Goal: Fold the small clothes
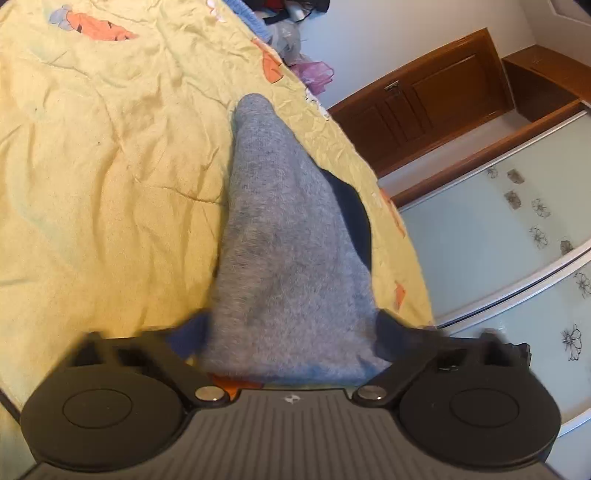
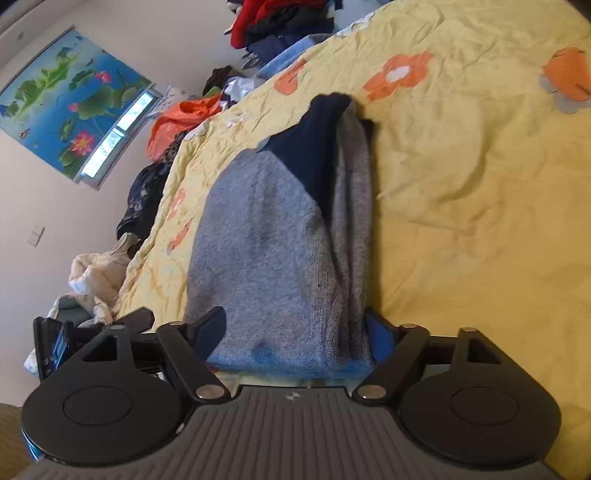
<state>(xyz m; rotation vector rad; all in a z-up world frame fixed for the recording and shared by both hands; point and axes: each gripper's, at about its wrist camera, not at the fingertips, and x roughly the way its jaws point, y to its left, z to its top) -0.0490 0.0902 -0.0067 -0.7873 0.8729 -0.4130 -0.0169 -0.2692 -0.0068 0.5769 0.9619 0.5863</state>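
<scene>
A grey knit garment point(image 1: 266, 206) with a navy part point(image 1: 351, 206) lies stretched out on a yellow bedspread point(image 1: 92, 166) near the bed's edge. In the left wrist view its near end fills the gap of my left gripper point(image 1: 293, 328), and both fingers press on its sides. The right wrist view shows the same grey garment point(image 2: 266, 236), folded lengthwise with a navy patch point(image 2: 314, 147) at the far end. My right gripper point(image 2: 295, 325) has its near hem bunched between the pads, which touch it on both sides.
The bedspread point(image 2: 480, 184) carries orange flower prints. A heap of clothes point(image 2: 284, 26) sits at the bed's far end, with an orange bag point(image 2: 177, 118) and a cream bundle point(image 2: 96, 280) beside the bed. A wooden door point(image 1: 424, 107) and glass wardrobe panels point(image 1: 498, 240) stand past the bed's edge.
</scene>
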